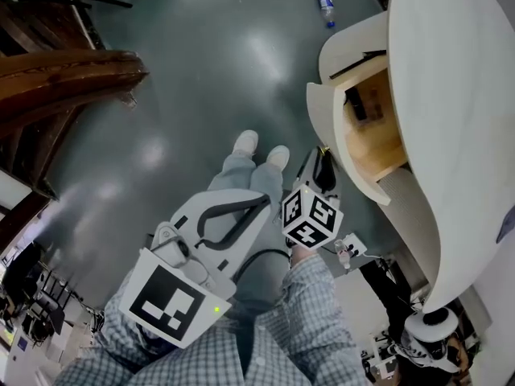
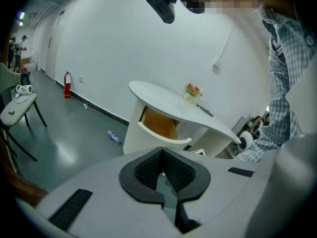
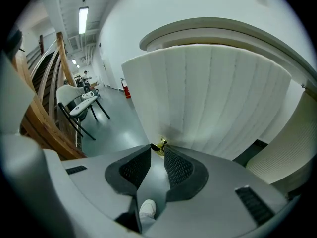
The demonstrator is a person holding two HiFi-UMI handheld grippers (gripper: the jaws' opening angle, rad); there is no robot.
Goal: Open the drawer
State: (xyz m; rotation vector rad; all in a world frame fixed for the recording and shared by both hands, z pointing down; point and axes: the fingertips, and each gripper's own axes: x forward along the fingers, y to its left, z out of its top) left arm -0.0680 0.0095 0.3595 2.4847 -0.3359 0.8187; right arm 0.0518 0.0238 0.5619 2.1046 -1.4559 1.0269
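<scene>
1. The right gripper (image 3: 157,152) has its jaws closed on the knob (image 3: 159,146), with the small brass stud pinched right at the pad tips. Gripping by the tips keeps the jaw bodies off the drawer front (image 3: 213,93), which curves away on both sides.
2. The gripper points down along the knob's stem. I read that angle as chosen so a pull runs in line with the drawer's travel and does not pry the knob sideways.
3. The left gripper (image 2: 161,152) is closed on nothing, its pads meeting at the tips. It hangs low by the person's leg, well apart from the desk (image 1: 451,95). It is probably parked there to stay out of the drawer's path, since one knob needs only one hand.
4. The drawer (image 1: 374,119) sits in the desk's rounded end and stands partly out. Its wooden inside shows under the top in the head view and the left gripper view. The task looks well along, but I cannot see how much travel is left.
5. The person stands back from the front, with shoes (image 1: 245,142) to one side of it. That leaves room for the drawer to come out toward them.
6. A bottle (image 1: 324,3) lies on the floor well beyond the desk, out of the way.
</scene>
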